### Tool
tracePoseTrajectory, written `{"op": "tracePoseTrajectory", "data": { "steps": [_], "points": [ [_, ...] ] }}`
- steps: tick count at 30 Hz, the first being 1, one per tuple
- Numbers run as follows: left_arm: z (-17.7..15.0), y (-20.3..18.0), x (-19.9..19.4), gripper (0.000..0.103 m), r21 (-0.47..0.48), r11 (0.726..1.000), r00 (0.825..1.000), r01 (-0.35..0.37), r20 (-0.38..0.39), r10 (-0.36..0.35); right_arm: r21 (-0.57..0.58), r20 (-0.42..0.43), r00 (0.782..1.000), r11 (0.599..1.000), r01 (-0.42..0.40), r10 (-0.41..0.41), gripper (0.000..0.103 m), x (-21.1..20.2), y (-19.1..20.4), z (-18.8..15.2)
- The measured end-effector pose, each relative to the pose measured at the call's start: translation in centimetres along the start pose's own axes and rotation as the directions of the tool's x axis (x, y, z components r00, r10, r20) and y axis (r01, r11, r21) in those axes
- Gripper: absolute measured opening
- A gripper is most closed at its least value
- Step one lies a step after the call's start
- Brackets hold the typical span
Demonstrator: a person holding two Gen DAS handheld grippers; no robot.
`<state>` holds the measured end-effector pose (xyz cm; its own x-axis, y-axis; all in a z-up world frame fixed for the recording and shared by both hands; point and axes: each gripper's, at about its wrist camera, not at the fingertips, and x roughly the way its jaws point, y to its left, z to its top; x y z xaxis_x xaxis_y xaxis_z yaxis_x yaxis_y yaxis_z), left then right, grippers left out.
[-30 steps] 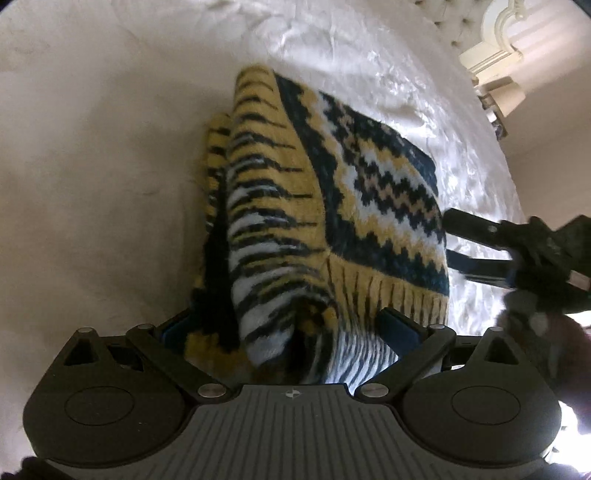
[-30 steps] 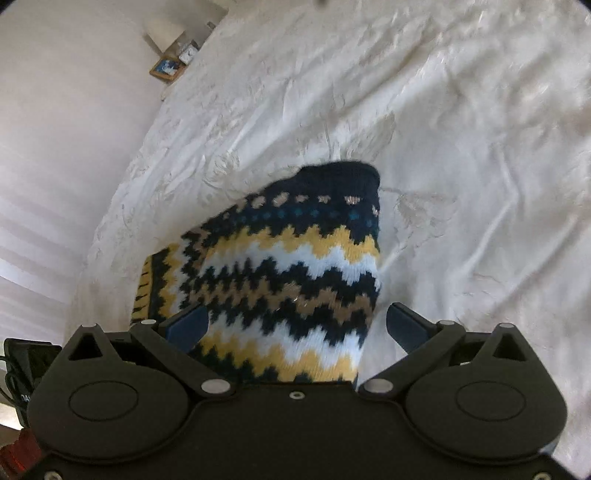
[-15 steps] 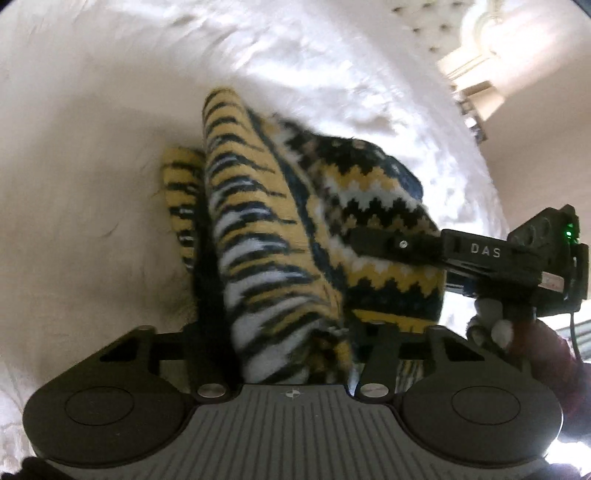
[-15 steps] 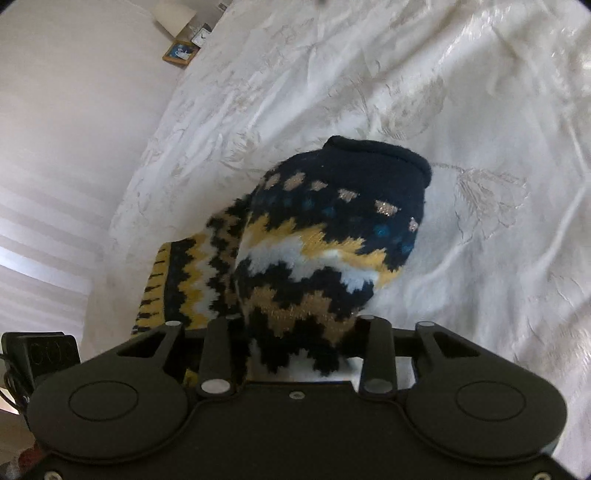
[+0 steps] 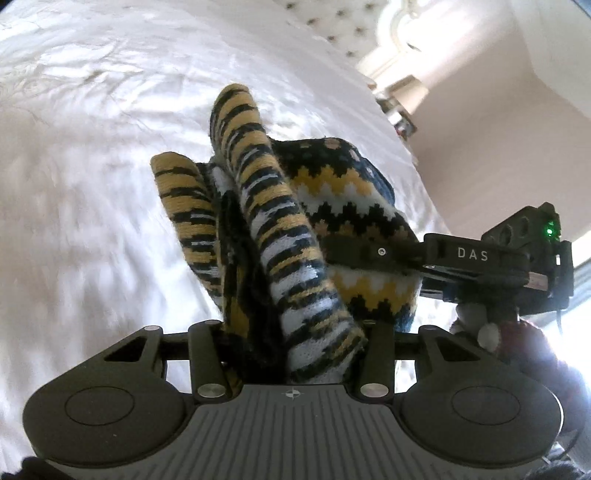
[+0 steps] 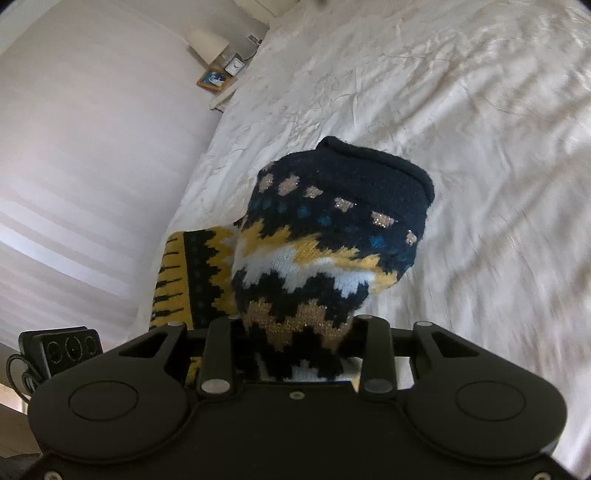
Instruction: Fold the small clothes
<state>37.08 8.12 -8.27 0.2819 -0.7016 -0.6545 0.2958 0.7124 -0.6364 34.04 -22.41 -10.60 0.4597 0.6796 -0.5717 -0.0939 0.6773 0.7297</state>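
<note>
Garment: a small knitted sweater [image 5: 295,236], zigzags of yellow, white, tan and navy, is bunched and lifted off the white bedspread [image 5: 92,147], hanging between the two tools.

Left gripper [image 5: 291,354]: its jaws are drawn in tight on a thick roll of striped knit, which rises toward 12 o'clock in its own view.

Right gripper [image 6: 295,354]: likewise nearly closed, pinching the zigzag panel, with the navy ribbed band [image 6: 373,166] curling over at 12 o'clock.

Just changed: a second ago both sets of jaws stood wide apart around cloth lying flat; half a second ago they had clamped; now the cloth sits higher and more crumpled, and the blurred bedspread suggests motion.

Meaning for the task: I judge the grasp is made and a fold is starting, the held edge being carried over; nothing is laid flat yet.

Only in the left view: the right tool comes in from 3 o'clock, its finger pressed on the zigzag panel, a green light [image 5: 550,232] lit on its body, and a padded headboard [image 5: 325,33] at 12 o'clock.

Only in the right view: the navy band's full shape, a yellow-and-black edge sagging at 9 o'clock, the left tool's housing at 8 o'clock, and a bedside picture frame [image 6: 213,78] and clock [image 6: 234,67] at 11 o'clock.
</note>
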Motion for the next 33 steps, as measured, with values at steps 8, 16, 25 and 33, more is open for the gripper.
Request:
{"op": "tracePoseTrajectory", "data": {
  "steps": [8, 16, 25, 33],
  "points": [
    [-8.4, -2.8, 0.3, 0.043, -0.055, 0.998, 0.996, -0.02, -0.084, 0.016, 0.031, -0.055, 0.998, 0.999, 0.014, -0.012, 0.045, -1.4, 0.3, -2.3],
    [-10.6, -4.5, 1.9, 0.043, -0.041, 0.998, 0.993, -0.043, -0.115, 0.038, 0.026, -0.077, 0.997, 1.0, 0.005, -0.003, 0.047, -3.2, -1.1, -3.0],
    [-13.2, -1.4, 4.4, 0.054, 0.01, 0.884, 0.876, -0.467, -0.13, 0.464, -0.095, 0.095, 0.863, 0.858, 0.505, -0.497, 0.069, -4.6, -6.2, -3.7],
    [-12.1, -6.9, 2.5, 0.055, 0.153, 0.856, 0.869, -0.494, 0.062, 0.49, -0.131, 0.201, 0.91, 0.91, 0.392, -0.363, 0.093, -7.1, -4.9, -5.0]
  ]
}}
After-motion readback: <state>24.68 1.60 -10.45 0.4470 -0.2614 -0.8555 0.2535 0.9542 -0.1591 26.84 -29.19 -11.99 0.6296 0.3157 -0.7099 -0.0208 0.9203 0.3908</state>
